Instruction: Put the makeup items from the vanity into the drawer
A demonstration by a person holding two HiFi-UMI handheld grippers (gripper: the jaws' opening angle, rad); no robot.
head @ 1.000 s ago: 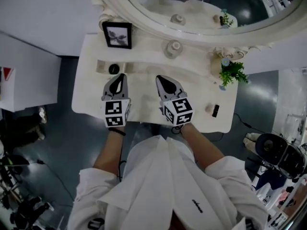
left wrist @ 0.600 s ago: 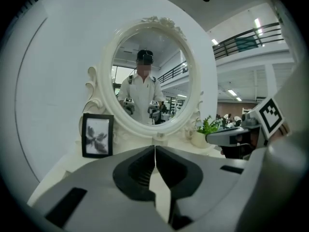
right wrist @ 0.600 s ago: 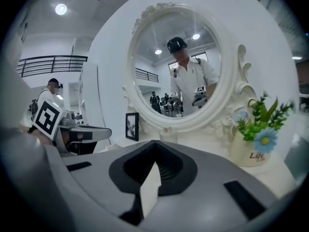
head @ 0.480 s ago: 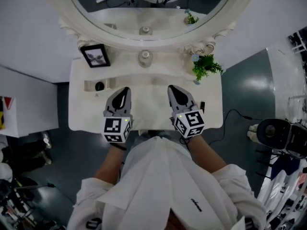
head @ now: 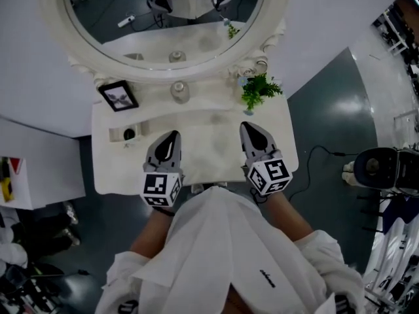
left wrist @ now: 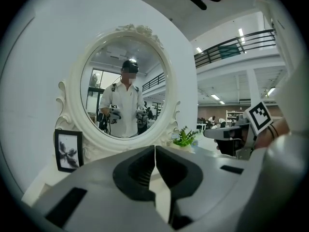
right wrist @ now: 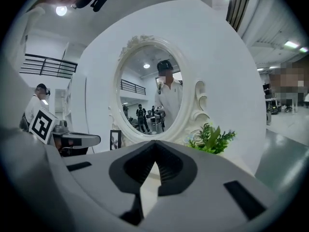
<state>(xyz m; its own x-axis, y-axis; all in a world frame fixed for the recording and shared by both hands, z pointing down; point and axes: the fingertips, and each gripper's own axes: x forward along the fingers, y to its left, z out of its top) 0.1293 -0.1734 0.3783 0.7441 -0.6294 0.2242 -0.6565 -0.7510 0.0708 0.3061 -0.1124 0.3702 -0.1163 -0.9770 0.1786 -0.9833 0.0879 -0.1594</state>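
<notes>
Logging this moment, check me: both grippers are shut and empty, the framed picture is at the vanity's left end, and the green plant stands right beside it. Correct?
No: the green plant is not beside the framed picture; the head view shows it at the right end of the vanity. The left gripper and right gripper are indeed shut and empty.

A big open hall: mezzanine railing (left wrist: pixel 236 41), ceiling strip lights (left wrist: pixel 240 33), a lone vanity (head: pixel 206 146).
</notes>
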